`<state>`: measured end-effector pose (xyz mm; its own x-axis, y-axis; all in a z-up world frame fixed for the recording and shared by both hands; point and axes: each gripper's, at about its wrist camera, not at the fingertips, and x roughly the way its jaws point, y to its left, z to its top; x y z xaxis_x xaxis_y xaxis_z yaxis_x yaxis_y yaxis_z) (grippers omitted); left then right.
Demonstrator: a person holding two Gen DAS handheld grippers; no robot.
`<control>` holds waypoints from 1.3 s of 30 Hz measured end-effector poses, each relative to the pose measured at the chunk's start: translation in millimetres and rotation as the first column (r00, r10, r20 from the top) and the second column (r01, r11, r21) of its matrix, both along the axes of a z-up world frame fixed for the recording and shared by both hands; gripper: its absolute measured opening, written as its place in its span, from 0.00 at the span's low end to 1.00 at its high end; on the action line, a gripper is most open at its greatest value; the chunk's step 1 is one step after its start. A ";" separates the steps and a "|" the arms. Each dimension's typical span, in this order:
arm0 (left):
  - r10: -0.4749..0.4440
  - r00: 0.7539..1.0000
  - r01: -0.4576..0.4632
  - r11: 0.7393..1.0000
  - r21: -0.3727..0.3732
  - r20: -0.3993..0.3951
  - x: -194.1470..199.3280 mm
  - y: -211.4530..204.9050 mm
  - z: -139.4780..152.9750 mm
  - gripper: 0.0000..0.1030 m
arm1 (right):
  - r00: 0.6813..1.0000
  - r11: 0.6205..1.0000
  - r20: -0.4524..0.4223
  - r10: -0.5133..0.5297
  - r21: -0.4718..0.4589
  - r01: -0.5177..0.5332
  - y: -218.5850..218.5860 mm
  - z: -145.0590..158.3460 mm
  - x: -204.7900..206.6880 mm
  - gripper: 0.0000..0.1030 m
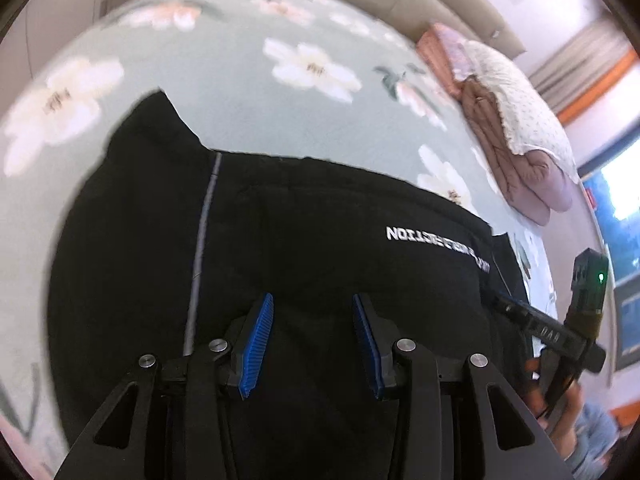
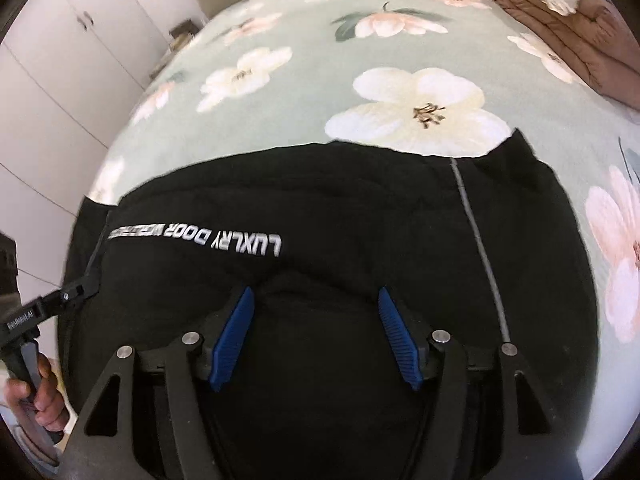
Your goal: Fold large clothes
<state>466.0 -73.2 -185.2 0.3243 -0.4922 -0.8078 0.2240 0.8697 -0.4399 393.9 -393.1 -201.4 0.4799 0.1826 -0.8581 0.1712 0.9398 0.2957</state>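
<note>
A large black garment (image 1: 304, 216) with white lettering and a grey stripe lies spread on a green floral bedspread (image 1: 224, 92). It also shows in the right wrist view (image 2: 328, 200). My left gripper (image 1: 313, 300) is open just above the black cloth, blue pads apart, holding nothing. My right gripper (image 2: 316, 292) is open above the cloth below the lettering, also empty. The right gripper shows at the garment's right edge in the left wrist view (image 1: 520, 312); the left gripper shows at the left edge in the right wrist view (image 2: 80, 288).
Folded pink and cream quilts (image 1: 516, 120) are stacked at the bed's far right, also in the right wrist view (image 2: 560, 12). White wardrobe doors (image 2: 60, 60) stand left of the bed. A window with curtains (image 1: 616, 200) is at the right.
</note>
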 end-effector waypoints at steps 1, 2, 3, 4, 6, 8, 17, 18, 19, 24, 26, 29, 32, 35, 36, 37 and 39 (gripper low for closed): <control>-0.004 1.000 0.004 1.000 0.011 0.023 -6.8 7.0 8.9 0.41 | 1.000 1.000 0.008 -0.009 0.005 0.009 -2.8 5.3 -7.6 0.66; -0.001 0.999 0.000 1.000 0.025 0.043 -13.3 15.6 16.7 0.41 | 1.000 1.000 0.016 -0.017 0.010 0.017 -6.9 12.3 -16.7 0.66; 0.008 0.998 -0.010 0.999 0.039 0.059 -17.4 22.5 23.2 0.41 | 0.999 1.000 0.029 -0.027 0.012 0.027 -12.8 20.8 -23.5 0.66; 0.019 0.997 -0.023 0.998 0.052 0.071 -23.5 32.4 29.8 0.41 | 0.998 0.999 0.040 -0.042 0.006 0.042 -18.7 26.8 -33.1 0.67; 0.040 0.997 -0.044 0.997 0.070 0.065 -32.7 52.5 36.9 0.41 | 0.995 0.996 0.042 -0.087 -0.019 0.088 -33.6 37.4 -54.9 0.72; 0.060 0.997 -0.063 0.995 0.077 0.044 -39.6 71.6 38.6 0.41 | 0.994 0.994 0.018 -0.108 -0.035 0.108 -43.2 43.1 -75.6 0.72; 0.234 0.958 -0.244 0.969 -0.042 -0.165 -44.4 138.0 -10.6 0.42 | 0.981 0.985 -0.122 -0.151 -0.098 0.139 -80.2 14.8 -122.5 0.72; 0.238 0.953 -0.252 0.966 -0.056 -0.186 -43.5 140.2 -16.6 0.44 | 0.980 0.986 -0.124 -0.154 -0.079 0.145 -83.8 11.3 -123.0 0.73; 0.242 0.947 -0.260 0.964 -0.061 -0.211 -43.0 142.2 -22.4 0.49 | 0.979 0.986 -0.127 -0.160 -0.064 0.153 -86.9 8.9 -123.3 0.76; 0.198 0.925 -0.252 0.959 -0.133 -0.326 -42.5 145.5 -51.6 0.64 | 0.976 0.984 -0.136 -0.172 0.013 0.175 -100.1 -1.6 -124.7 0.82; 0.187 0.914 -0.266 0.946 -0.185 -0.359 -42.9 150.5 -60.4 0.64 | 0.976 0.983 -0.139 -0.170 0.050 0.178 -104.7 -5.4 -123.8 0.82; 0.139 0.906 -0.255 0.933 -0.255 -0.399 -42.5 153.8 -72.5 0.69 | 0.978 0.980 -0.143 -0.155 0.105 0.170 -109.8 -12.5 -123.2 0.85; 0.101 0.906 -0.239 0.924 -0.300 -0.412 -41.2 151.0 -84.9 0.72 | 0.978 0.971 -0.152 -0.144 0.171 0.169 -115.3 -25.4 -119.0 0.86; 0.064 0.913 -0.210 0.921 -0.329 -0.404 -38.5 146.1 -89.6 0.74 | 0.977 0.946 -0.163 -0.135 0.272 0.176 -122.5 -42.2 -114.3 0.86; 0.052 0.913 -0.201 0.921 -0.334 -0.405 -37.2 142.3 -91.5 0.74 | 0.977 0.932 -0.168 -0.135 0.312 0.183 -124.8 -47.5 -113.8 0.86; 0.045 0.916 -0.192 0.922 -0.335 -0.399 -35.9 138.9 -92.6 0.75 | 0.976 0.922 -0.170 -0.137 0.339 0.188 -126.4 -52.0 -113.3 0.88; 0.033 0.922 -0.175 0.924 -0.341 -0.386 -34.4 135.5 -93.0 0.75 | 0.977 0.907 -0.159 -0.141 0.375 0.192 -128.4 -57.2 -112.5 0.89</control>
<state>431.7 62.2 -278.2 0.1064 -0.7525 -0.6499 -0.0980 0.6425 -0.7600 281.4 -521.5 -258.6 0.4255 0.4386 -0.7916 0.3744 0.7110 0.5952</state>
